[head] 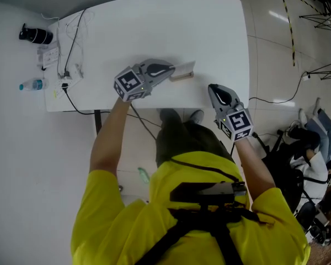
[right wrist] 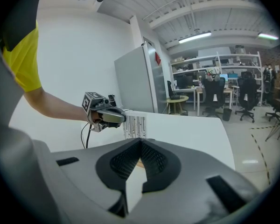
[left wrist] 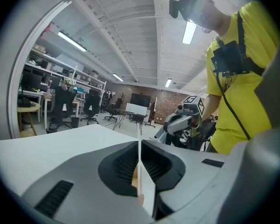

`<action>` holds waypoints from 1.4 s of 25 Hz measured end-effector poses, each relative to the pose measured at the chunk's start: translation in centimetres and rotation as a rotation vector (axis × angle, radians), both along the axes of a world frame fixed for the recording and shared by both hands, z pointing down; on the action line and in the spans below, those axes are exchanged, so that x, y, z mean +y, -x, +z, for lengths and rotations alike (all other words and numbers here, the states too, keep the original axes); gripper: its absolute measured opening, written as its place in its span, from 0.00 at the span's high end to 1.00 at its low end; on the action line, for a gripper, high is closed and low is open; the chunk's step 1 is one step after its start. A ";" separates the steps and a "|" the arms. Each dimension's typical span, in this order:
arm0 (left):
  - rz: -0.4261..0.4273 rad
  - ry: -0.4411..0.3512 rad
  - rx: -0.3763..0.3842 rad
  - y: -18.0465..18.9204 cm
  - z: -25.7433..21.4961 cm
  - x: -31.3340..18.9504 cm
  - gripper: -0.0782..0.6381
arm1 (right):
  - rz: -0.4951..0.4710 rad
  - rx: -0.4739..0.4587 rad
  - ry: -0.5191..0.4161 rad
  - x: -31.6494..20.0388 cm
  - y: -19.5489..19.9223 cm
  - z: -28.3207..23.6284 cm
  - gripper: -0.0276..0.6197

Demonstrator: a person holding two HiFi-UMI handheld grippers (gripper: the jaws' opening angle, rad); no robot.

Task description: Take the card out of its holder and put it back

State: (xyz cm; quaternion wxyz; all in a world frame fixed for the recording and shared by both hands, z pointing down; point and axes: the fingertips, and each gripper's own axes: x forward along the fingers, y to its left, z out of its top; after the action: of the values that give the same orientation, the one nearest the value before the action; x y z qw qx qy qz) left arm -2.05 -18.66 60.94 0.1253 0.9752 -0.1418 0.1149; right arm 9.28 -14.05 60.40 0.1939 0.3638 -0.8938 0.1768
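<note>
Card (head: pixel 183 67), white with dark stripes on one face, standing on edge directly over wooden holder (head: pixel 182 77) near the front of white table (head: pixel 154 32); whether its lower edge sits in the slot cannot be told. Left gripper (head: pixel 172 70): jaws clamped on the card's left end, card seen edge-on between the pads. Right gripper (head: pixel 213 88): jaws together, nothing between them, held just off the table's front edge, apart from card and holder. Yellow shirt (head: pixel 198 170) of the person below both grippers. Cables (head: pixel 71 48) at the table's left end; water bottle (head: pixel 32 85) beside that end, off the table
</note>
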 end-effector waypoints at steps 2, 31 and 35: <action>0.007 -0.007 -0.015 -0.1 0.5 0.0 0.87 | -0.007 0.006 0.004 0.0 0.3 0.2 0.95; -0.147 -0.009 0.011 0.5 5.2 0.5 0.87 | -0.026 0.015 0.056 -1.7 1.2 3.6 0.95; -0.164 0.014 -0.001 0.9 6.1 0.9 0.82 | -0.024 0.001 0.057 -2.1 1.6 3.5 0.95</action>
State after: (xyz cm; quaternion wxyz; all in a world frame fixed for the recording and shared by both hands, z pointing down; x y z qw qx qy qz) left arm -2.94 -17.78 67.05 0.1409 0.9594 -0.2204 0.1058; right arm 7.71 -16.15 63.87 0.2066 0.3475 -0.8926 0.1995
